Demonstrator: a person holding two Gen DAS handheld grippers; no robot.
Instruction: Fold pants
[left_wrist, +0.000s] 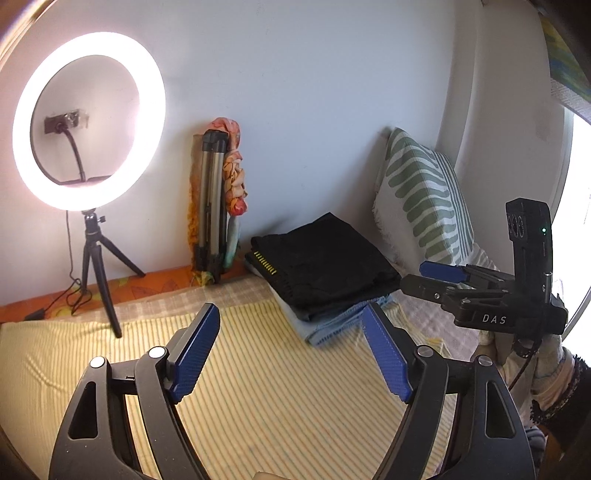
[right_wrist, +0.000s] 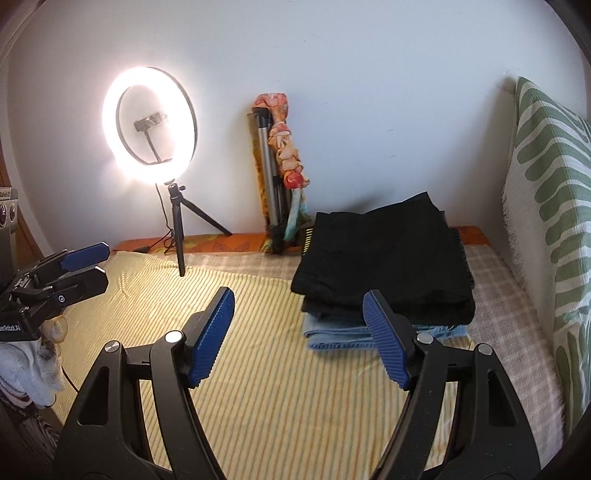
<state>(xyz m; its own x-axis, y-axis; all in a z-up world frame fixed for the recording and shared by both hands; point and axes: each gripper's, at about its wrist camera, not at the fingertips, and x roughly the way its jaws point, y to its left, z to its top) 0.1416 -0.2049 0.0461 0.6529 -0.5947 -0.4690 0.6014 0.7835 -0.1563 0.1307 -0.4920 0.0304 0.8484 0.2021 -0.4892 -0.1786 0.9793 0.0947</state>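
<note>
Both my grippers, left (left_wrist: 284, 349) and right (right_wrist: 299, 338), hang with jaws apart, holding nothing. Black pants (right_wrist: 384, 258) lie folded atop the stack just before the pillow (right_wrist: 546, 206). I judge a careless grab could topple it, or a swing leftward could knock the lamp (right_wrist: 149, 125).

The black pants (right_wrist: 384, 258) hide most of the blue jeans (right_wrist: 332, 334) beneath. The pillow (right_wrist: 546, 221) runs past the right wrist view's edge. A scarf (left_wrist: 234, 166) partly hides the folded tripod (left_wrist: 210, 199).

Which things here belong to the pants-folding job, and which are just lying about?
Part of the job:
- stack of folded pants, black pairs on top of light blue ones
- left gripper, open
- right gripper, open
- striped yellow cloth, the work surface

Just lying about:
- ring light on its small tripod
- folded tripod with a scarf
- green-patterned pillow
</note>
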